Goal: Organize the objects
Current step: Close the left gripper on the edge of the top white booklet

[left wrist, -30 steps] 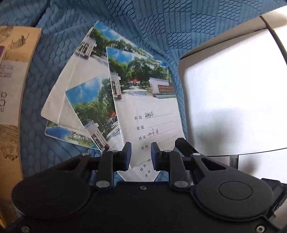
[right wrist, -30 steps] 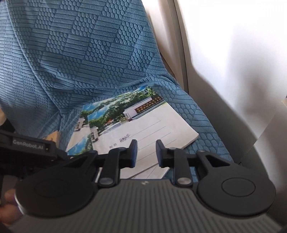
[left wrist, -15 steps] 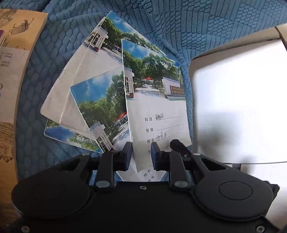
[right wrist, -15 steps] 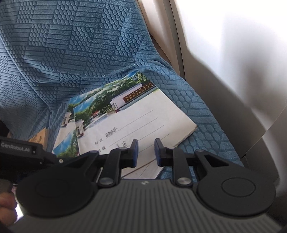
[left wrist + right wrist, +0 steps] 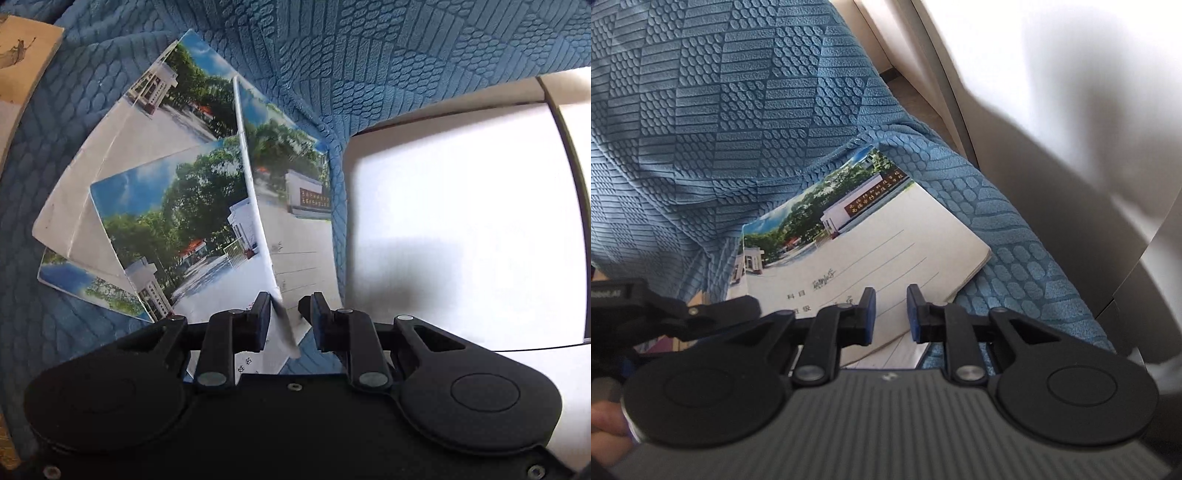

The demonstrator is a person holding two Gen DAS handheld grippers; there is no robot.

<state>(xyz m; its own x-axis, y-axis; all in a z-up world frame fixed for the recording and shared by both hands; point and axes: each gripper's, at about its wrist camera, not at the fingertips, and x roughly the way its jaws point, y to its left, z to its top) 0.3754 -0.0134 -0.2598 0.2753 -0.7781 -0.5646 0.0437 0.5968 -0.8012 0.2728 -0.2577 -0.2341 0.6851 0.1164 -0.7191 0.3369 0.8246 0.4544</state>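
Observation:
Several thin notebooks with a tree-and-gate photo cover lie fanned on a blue textured cloth (image 5: 369, 55). The top notebook (image 5: 295, 229) is tipped up, so the left wrist view sees it nearly edge-on. Its near corner stands between the fingers of my left gripper (image 5: 286, 317), against the left pad and apart from the right one. In the right wrist view the same notebook (image 5: 871, 251) shows its lined cover. My right gripper (image 5: 888, 314) hovers over its near edge, jaws closing, pads not pressing on it. A finger (image 5: 738, 306) of my left gripper reaches the notebook's left corner.
Other notebooks (image 5: 166, 221) spread out to the left under the top one. A beige book (image 5: 22, 55) lies at the far left edge. A white panel (image 5: 461, 221) borders the cloth on the right. A person's fingertip (image 5: 605, 417) shows at the lower left.
The top notebook has swung from lying flat to standing nearly on edge between the left fingers. The right gripper has sunk closer to the notebook and its jaws have narrowed a little.

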